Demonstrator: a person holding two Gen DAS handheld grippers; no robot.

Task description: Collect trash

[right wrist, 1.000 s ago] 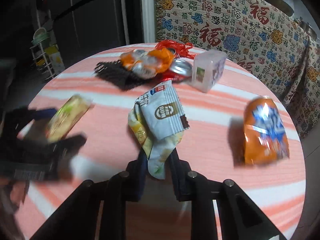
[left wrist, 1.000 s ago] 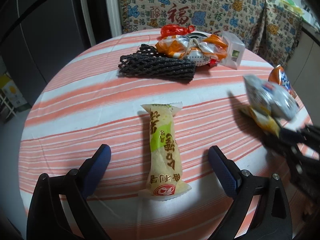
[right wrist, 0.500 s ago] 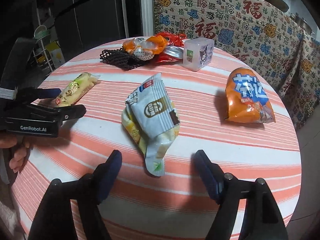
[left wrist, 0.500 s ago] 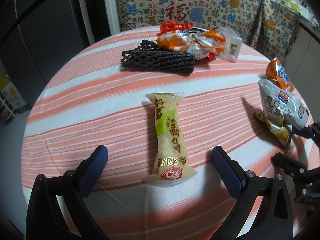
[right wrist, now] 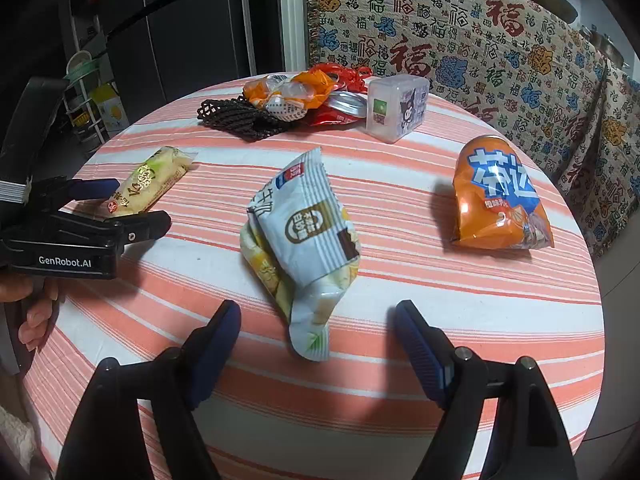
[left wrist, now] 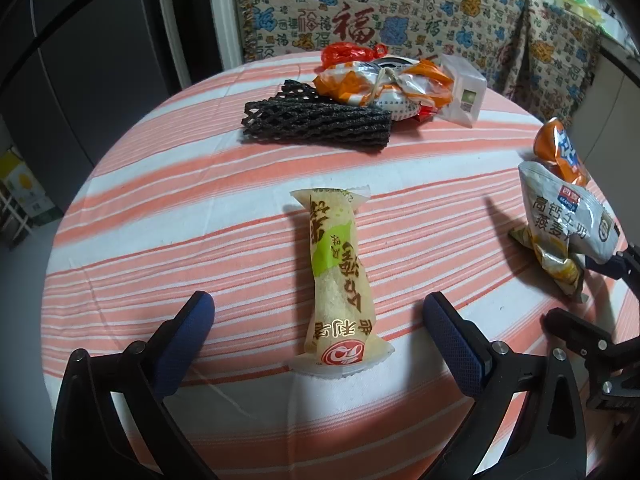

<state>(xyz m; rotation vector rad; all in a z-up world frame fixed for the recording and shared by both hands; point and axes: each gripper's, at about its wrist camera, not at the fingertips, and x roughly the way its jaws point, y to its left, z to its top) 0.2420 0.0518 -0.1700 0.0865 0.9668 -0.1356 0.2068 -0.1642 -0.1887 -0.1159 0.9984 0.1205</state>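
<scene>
A long yellow-green snack wrapper (left wrist: pixel 340 272) lies on the striped round table (left wrist: pixel 160 208), with its near end between the wide-open fingers of my left gripper (left wrist: pixel 316 304); the pads do not touch it. A crumpled grey-white oat packet (right wrist: pixel 308 232) lies on the cloth, its lower tip between the open fingers of my right gripper (right wrist: pixel 318 312), untouched. An orange chip bag (right wrist: pixel 500 204) rests further right. In the right wrist view the left gripper (right wrist: pixel 128 206) straddles the yellow wrapper (right wrist: pixel 150 186).
At the table's far side sits a pile: black foam net (left wrist: pixel 316 124), orange and silver wrappers (left wrist: pixel 380 84), a red plastic bag (left wrist: pixel 348 52) and a clear plastic box (right wrist: pixel 396 108). A patterned cloth hangs behind. A hand (right wrist: pixel 32 320) holds the left gripper.
My right gripper opened and let go of the grey-white packet, which now lies on the table. The left gripper stayed open around the yellow wrapper.
</scene>
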